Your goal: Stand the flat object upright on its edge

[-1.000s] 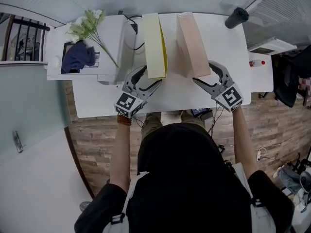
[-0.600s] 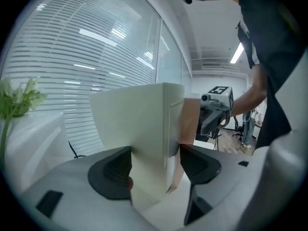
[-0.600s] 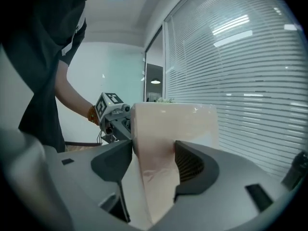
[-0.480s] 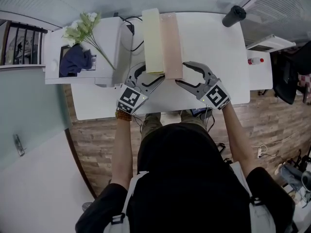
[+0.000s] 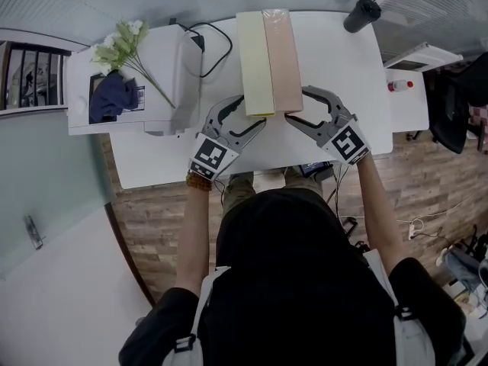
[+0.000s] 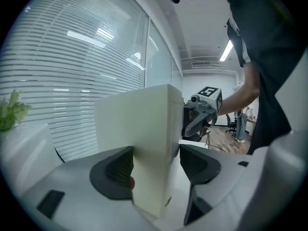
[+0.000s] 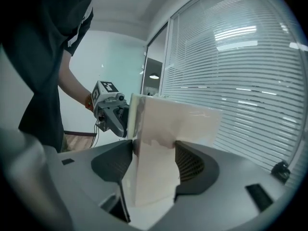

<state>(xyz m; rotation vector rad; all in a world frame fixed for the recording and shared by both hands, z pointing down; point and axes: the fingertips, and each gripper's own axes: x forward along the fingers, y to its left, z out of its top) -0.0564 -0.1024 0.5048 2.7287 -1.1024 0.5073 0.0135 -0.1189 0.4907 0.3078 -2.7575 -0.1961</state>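
The yellow flat box and the pink flat box are standing on edge on the white table, faces touching, probably so that each is propping the other. The left gripper is clamping the yellow box's near end and the right gripper the pink one's. Both pairs of jaws have just been closing to steady them.

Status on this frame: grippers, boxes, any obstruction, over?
Jaws just closed: left gripper on yellow box, right gripper on pink box. Both boxes upright on edge, side by side on table. Flowers far left, not in the way.
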